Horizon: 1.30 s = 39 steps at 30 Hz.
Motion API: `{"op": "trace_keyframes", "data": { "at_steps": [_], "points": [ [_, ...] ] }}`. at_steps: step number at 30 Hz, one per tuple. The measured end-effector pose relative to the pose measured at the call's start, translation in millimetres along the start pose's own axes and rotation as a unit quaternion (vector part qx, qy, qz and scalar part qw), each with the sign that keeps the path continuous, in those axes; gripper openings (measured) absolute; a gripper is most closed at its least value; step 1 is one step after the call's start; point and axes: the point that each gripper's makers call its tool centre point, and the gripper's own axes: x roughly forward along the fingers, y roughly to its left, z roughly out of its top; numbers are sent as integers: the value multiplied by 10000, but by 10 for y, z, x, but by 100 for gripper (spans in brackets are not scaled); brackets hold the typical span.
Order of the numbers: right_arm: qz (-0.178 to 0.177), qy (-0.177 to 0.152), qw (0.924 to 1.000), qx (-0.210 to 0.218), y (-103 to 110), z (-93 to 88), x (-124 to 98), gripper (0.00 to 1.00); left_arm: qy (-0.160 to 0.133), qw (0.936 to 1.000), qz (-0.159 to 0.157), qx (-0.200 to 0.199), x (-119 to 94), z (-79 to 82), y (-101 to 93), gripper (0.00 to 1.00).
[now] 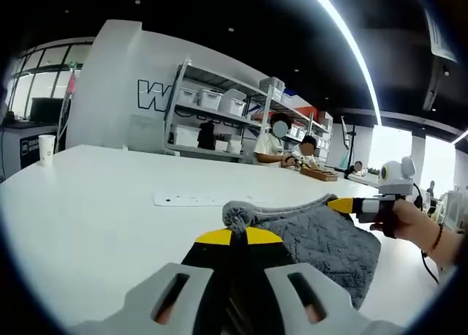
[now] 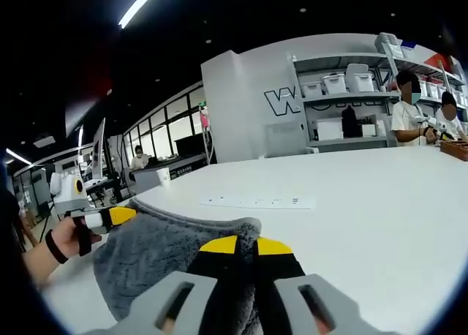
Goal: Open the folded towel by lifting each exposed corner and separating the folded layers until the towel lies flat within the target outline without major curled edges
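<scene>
Grey terry towel (image 1: 322,240) pinched at opposite corners by left gripper (image 1: 239,237) and right gripper (image 2: 246,245): draw apart evenly, low over the worktop (image 1: 95,211).

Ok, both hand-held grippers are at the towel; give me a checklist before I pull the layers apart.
1. Left hand-held gripper shut at towel corner: ok, though whether it holds cloth: cannot tell.
2. Right hand-held gripper shut at the other corner: ok; grip on cloth: cannot tell.
3. Towel flat: not ok, bunched and folded.
4. Target outline on table: cannot tell.
5. Power strip apart from towel: ok.
</scene>
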Motion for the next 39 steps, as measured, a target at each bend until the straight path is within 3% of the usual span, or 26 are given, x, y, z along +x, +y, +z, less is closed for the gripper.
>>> {"op": "trace_keyframes", "data": {
  "at_steps": [39],
  "points": [
    [165, -245, 9996, -30, 132, 101, -223, 0, -119, 9998, -167, 61, -203, 110, -153, 2]
  ]
}}
